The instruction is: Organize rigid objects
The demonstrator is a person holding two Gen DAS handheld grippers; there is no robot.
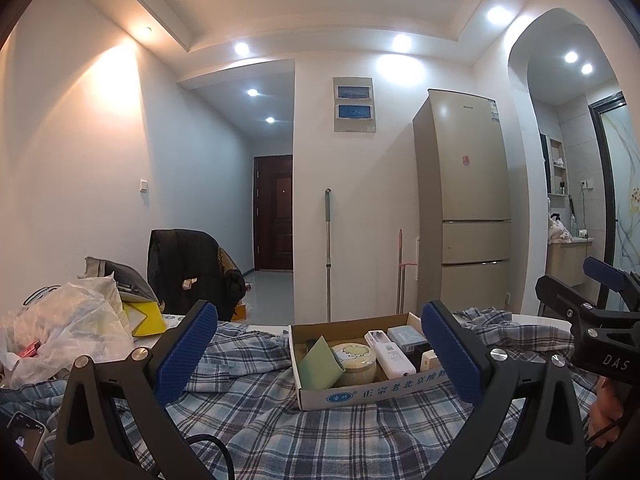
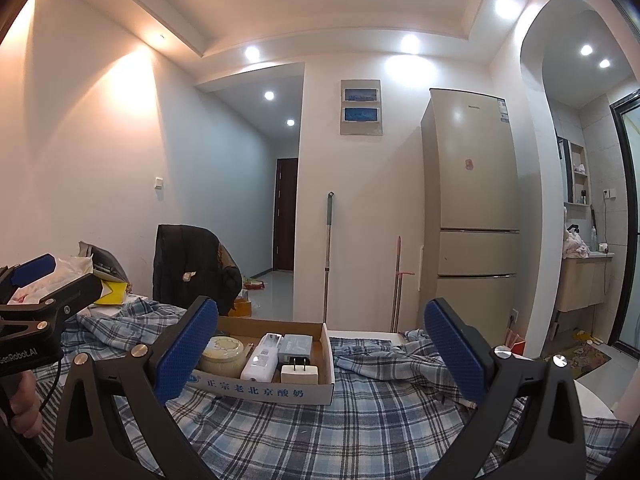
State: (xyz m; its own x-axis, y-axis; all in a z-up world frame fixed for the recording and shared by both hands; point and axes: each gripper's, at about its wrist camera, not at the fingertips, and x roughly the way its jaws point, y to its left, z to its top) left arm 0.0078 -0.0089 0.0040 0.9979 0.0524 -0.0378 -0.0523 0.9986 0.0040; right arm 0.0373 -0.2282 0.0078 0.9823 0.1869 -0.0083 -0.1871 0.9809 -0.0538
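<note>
A shallow cardboard box with Chinese print lies on a blue plaid cloth. In it sit a green pouch, a round cream jar, a white remote, a grey-blue small box and a white plug adapter. My left gripper is open in front of the box, nothing between its fingers. My right gripper is open too, with the box's right end between its blue pads and apart from them.
A heap of plastic bags and a yellow item lie at the left, a phone at the near left. A chair with a dark jacket, a mop and a fridge stand behind.
</note>
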